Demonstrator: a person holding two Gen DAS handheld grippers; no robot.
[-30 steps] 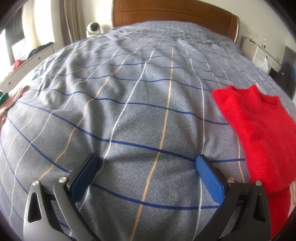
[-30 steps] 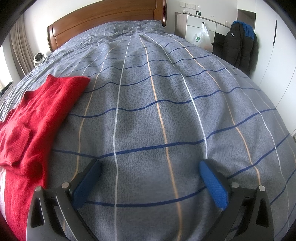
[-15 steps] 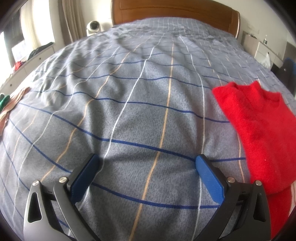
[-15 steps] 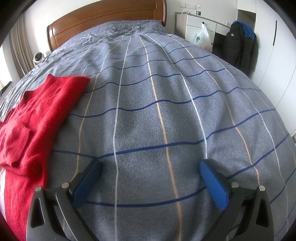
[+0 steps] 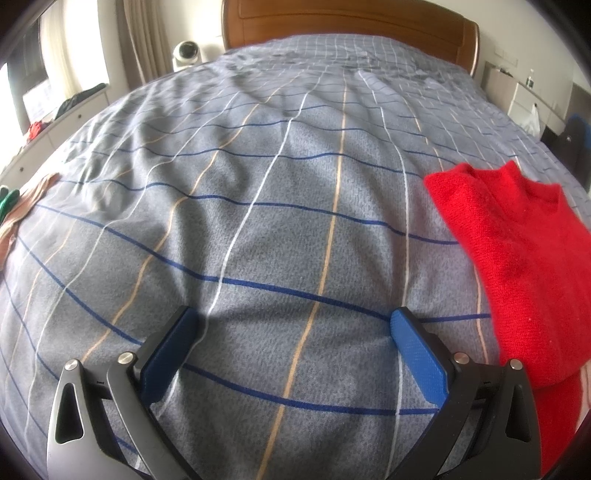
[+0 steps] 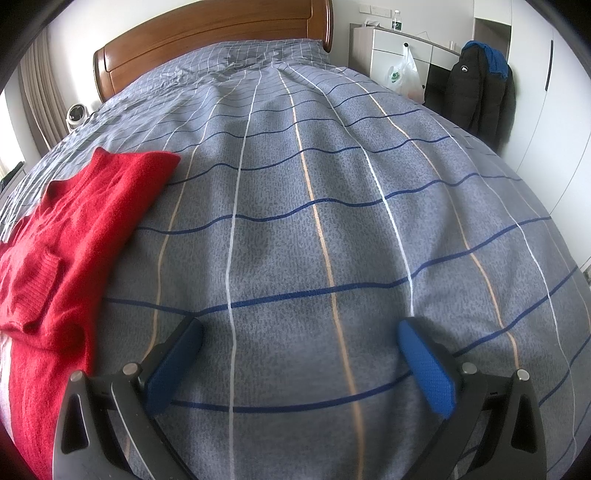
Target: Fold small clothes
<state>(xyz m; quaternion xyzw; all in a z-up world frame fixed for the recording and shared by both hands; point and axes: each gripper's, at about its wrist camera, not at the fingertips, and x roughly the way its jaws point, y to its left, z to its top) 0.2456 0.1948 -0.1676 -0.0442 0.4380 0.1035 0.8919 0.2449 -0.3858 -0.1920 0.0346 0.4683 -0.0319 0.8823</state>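
A red knit sweater [image 5: 517, 254] lies folded on the grey checked bedspread [image 5: 280, 221], at the right of the left wrist view and at the left of the right wrist view [image 6: 66, 236]. One sleeve lies folded over its body. My left gripper [image 5: 295, 325] is open and empty, low over bare bedspread to the left of the sweater. My right gripper [image 6: 301, 334] is open and empty, low over the bedspread [image 6: 332, 221] to the right of the sweater. Neither gripper touches the sweater.
A wooden headboard [image 5: 347, 18] stands at the far end. Pinkish and green cloth [image 5: 22, 206] lies at the bed's left edge. A white cabinet with a plastic bag [image 6: 402, 72] and a black jacket [image 6: 476, 92] stand right of the bed.
The left wrist view has shifted slightly, with the sweater sitting a little farther right and lower. The right gripper has hardly moved. Both grippers stay open.
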